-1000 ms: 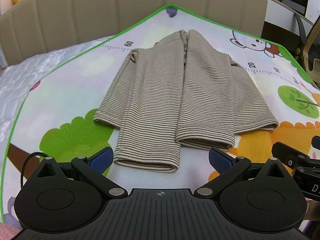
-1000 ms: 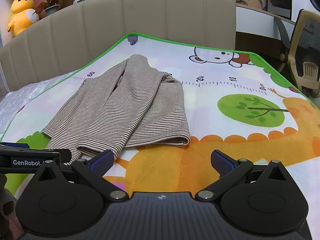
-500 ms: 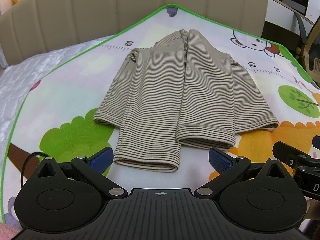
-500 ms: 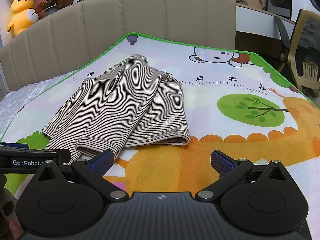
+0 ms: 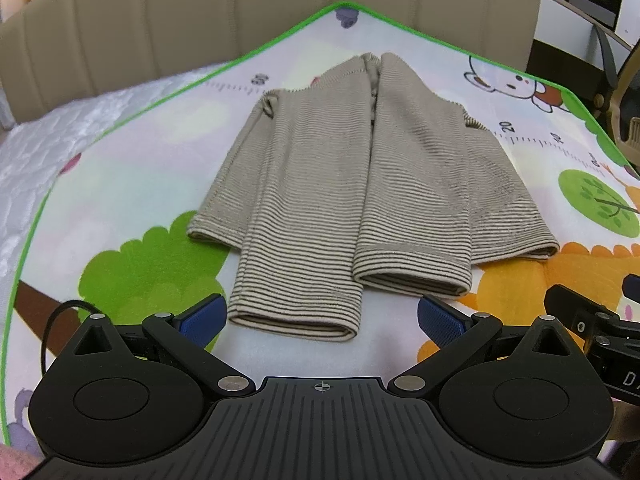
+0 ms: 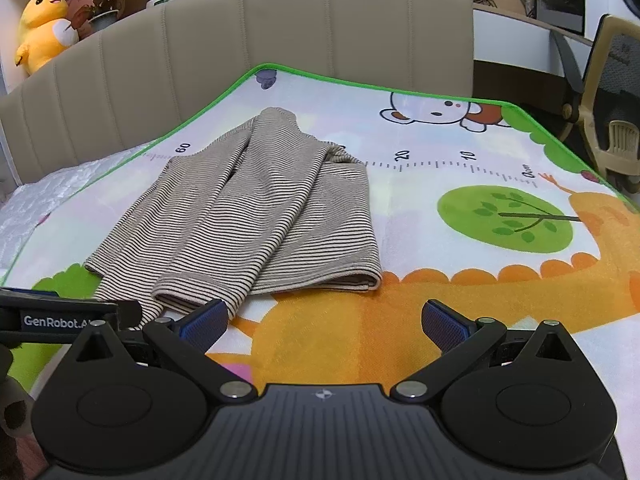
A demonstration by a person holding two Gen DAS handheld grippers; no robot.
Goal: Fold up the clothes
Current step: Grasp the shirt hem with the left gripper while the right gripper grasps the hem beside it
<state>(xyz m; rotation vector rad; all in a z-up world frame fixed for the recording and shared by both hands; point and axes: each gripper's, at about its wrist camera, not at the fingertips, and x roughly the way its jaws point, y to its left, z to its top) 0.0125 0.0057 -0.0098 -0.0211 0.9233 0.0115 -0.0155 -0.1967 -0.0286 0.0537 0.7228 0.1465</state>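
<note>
One striped top [image 5: 360, 200], one play mat [image 5: 120, 184], two tools, one plush toy [image 6: 42, 28].

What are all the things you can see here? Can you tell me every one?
Brown-and-beige striped knit top: one, folded with both sleeves laid down its front, middle of the mat.
Cartoon play mat with green edge: one, trees, bear and ruler printed on it, spread over the bed.
White quilted bedsheet: one, left of the mat.
Beige padded headboard: one, behind the mat.
Yellow plush toy: one, shelf at far left.
Potted plants: two, beside the toy.
Tan office chair: one, far right.
Left gripper: one, black with blue fingers, open, empty.
Right gripper: one, same colours, open, empty.
</note>
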